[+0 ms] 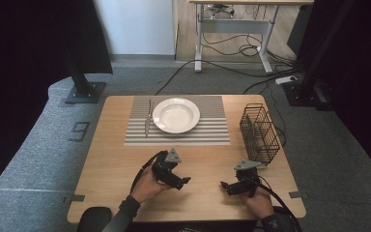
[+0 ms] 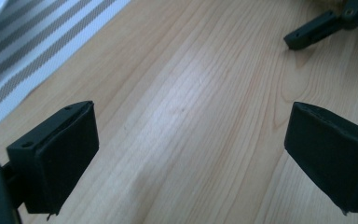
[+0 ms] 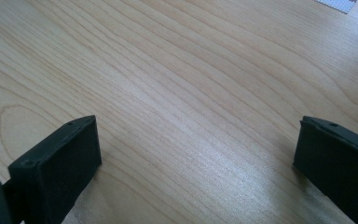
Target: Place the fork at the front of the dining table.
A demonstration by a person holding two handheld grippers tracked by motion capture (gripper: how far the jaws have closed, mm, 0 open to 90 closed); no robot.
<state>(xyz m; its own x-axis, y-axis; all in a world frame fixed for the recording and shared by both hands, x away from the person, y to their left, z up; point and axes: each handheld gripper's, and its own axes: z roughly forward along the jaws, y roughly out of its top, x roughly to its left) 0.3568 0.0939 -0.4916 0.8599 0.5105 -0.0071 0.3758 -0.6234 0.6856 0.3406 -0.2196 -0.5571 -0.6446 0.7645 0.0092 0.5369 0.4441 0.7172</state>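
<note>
A light wooden table (image 1: pixel 111 159) stands on grey carpet, with a desk frame and loose cables on the floor behind it at twelve o'clock. On the far half of the table lies a grey-and-white striped mat (image 1: pixel 212 125), and on it sits a white plate (image 1: pixel 176 115), empty as far as can be seen. A knife (image 1: pixel 148 119) lies on the mat just beside the plate, at the plate's nine o'clock, its length running toward twelve. A black wire basket (image 1: pixel 259 133) stands upright near the table's edge at three o'clock, well apart from the plate. On the near half, the left gripper (image 1: pixel 182 182) is held low over the bare wood at about six o'clock from the plate, pointing toward three o'clock; its jaws stand wide apart with nothing between them, as the left gripper view confirms. The right gripper (image 1: pixel 226 185) sits at the basket's seven o'clock, pointing toward nine o'clock so the two face each other, near but not touching. Its jaws are also spread wide over bare wood and hold nothing.
</note>
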